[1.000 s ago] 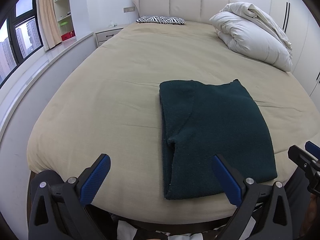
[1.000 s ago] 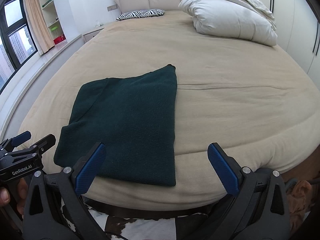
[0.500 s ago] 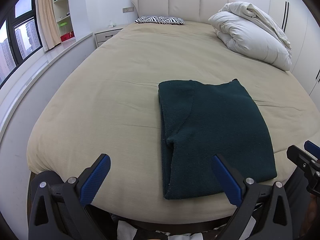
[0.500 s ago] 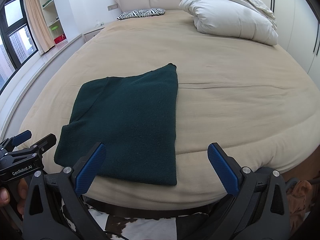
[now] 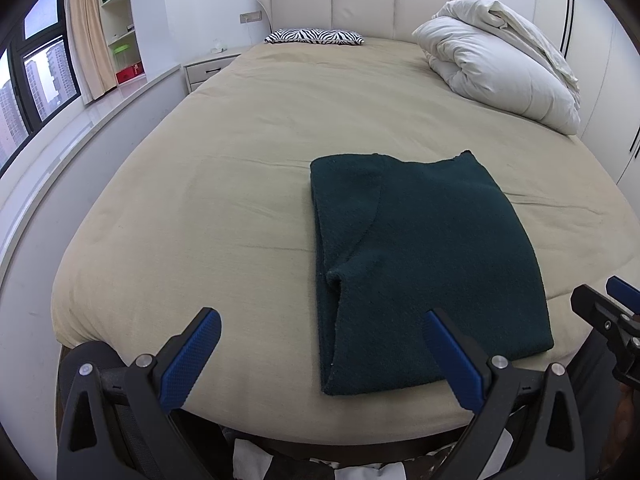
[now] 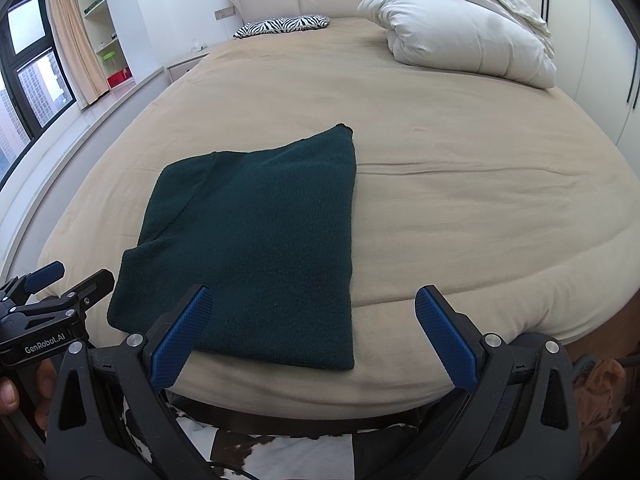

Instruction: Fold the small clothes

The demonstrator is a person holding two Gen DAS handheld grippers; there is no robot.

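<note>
dark green garment [image 5: 424,264] lies part-folded near bed [image 5: 224,184] foot edge; left gripper [image 5: 320,356] and right gripper [image 6: 312,332] both gape empty; next: grasp an edge.

Each black plastic gripper [image 5: 320,354] has blue textured pads [image 5: 190,362], silver screws [image 6: 135,339] and white "GenRobot.AI" lettering [image 6: 44,348].

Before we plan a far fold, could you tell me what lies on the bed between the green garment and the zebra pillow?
Nothing: in both views only bare beige sheet runs from the garment to the pillow.
</note>
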